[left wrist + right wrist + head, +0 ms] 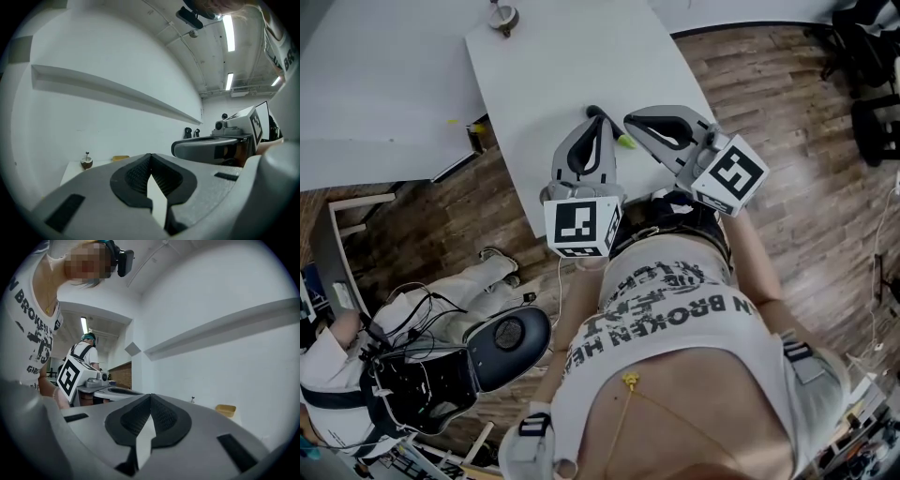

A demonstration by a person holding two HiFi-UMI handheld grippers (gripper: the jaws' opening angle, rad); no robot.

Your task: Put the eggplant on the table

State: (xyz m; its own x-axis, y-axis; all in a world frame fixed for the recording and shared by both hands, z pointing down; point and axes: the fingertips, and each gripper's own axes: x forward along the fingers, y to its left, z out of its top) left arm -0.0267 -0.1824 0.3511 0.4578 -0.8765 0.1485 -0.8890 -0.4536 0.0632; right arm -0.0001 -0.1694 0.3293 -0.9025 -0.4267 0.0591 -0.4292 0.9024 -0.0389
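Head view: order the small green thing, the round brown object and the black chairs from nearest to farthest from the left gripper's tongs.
1. Small green thing, on the table just right of the left gripper.
2. Round brown object, at the table's far end, up-left.
3. Black chairs, on the wooden floor at far right.

The left claw (150,157) fills the near foreground, its jaws closed tip to tip with nothing between them. Just to its right, a little farther off, is the right claw (183,149) with its marker cube (257,123). At the far left a small brown round thing (86,162) and a yellow object (120,158) sit on the white bench (70,174), below a long wall ledge (117,91).
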